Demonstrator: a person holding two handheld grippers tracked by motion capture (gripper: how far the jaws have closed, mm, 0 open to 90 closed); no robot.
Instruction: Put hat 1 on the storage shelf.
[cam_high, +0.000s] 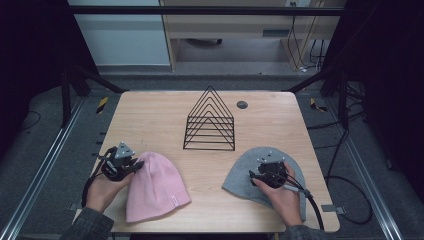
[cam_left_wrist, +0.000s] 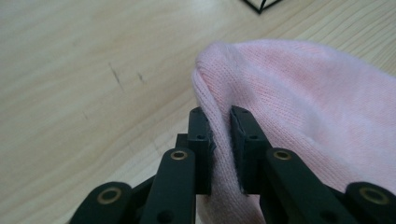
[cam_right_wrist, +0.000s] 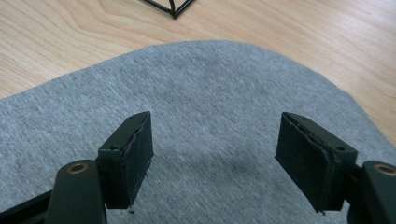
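Note:
A pink knit beanie (cam_high: 155, 187) lies flat at the table's front left. My left gripper (cam_high: 131, 165) pinches the top edge of the pink beanie (cam_left_wrist: 289, 107) between its jaws, and the left gripper (cam_left_wrist: 219, 119) has a fold of knit squeezed in it. A grey beanie (cam_high: 245, 172) lies at the front right. My right gripper (cam_high: 265, 172) hovers low over the grey beanie (cam_right_wrist: 210, 88). The right gripper (cam_right_wrist: 215, 140) is open wide, with only fabric beneath it.
A black wire rack (cam_high: 210, 122) of nested triangles stands in the middle of the wooden table (cam_high: 150, 120). A small dark round cap (cam_high: 242, 104) sits behind it. Cables (cam_high: 310, 200) trail off the table's front right.

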